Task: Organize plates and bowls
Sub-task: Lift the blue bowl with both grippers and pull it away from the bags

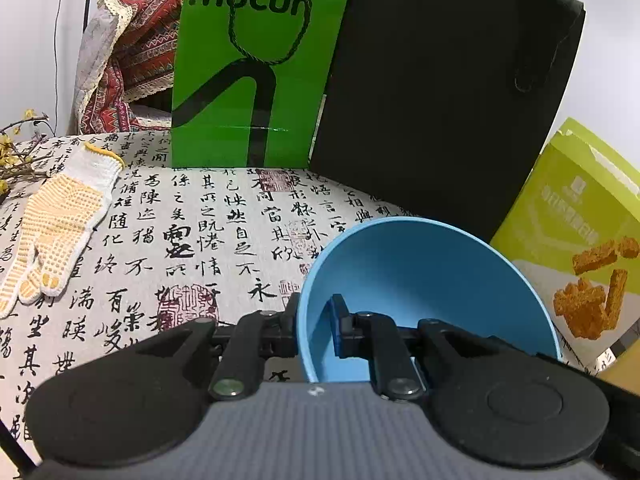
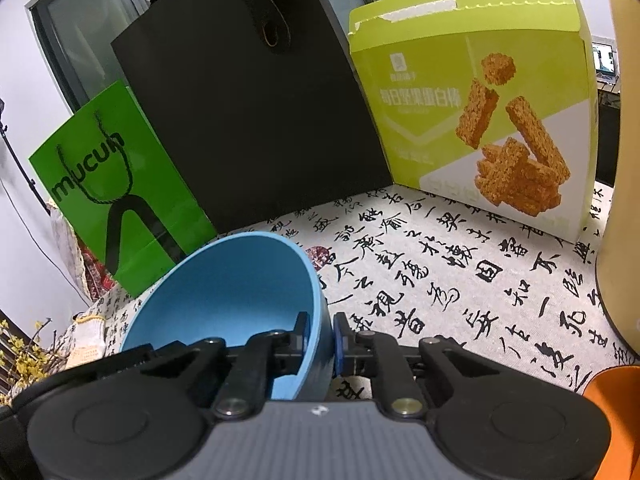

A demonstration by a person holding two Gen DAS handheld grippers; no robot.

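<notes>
A: Start nearest. What are the tongs doing?

B: Both are clamped on the same blue bowl. The left gripper pinches the bowl's left wall, one black finger outside, the blue-padded one inside. The right gripper pinches the opposite wall, black finger inside, blue pad outside.

A: And the bowl itself?

B: Smooth, matte, plastic-looking, round with a thin rim, deep and empty. It is tilted, mouth facing the cameras, over the tablecloth; whether it touches the cloth I cannot tell.

A: The cloth?

B: Coarse pale weave printed with black brush calligraphy and red seals.

A: Around the bowl?

B: Left of it, well apart, a knitted white glove with yellow grip dots lies flat. Right of it, at the frame corner, a rounded orange object, only partly seen.

A: Behind the bowl?

B: A glossy green paper bag with a cord handle, a matte black paper bag beside it, and a lime cardboard box picturing crumbly bars. Furthest, behind the green bag, a patterned red fabric with a lace edge.
</notes>
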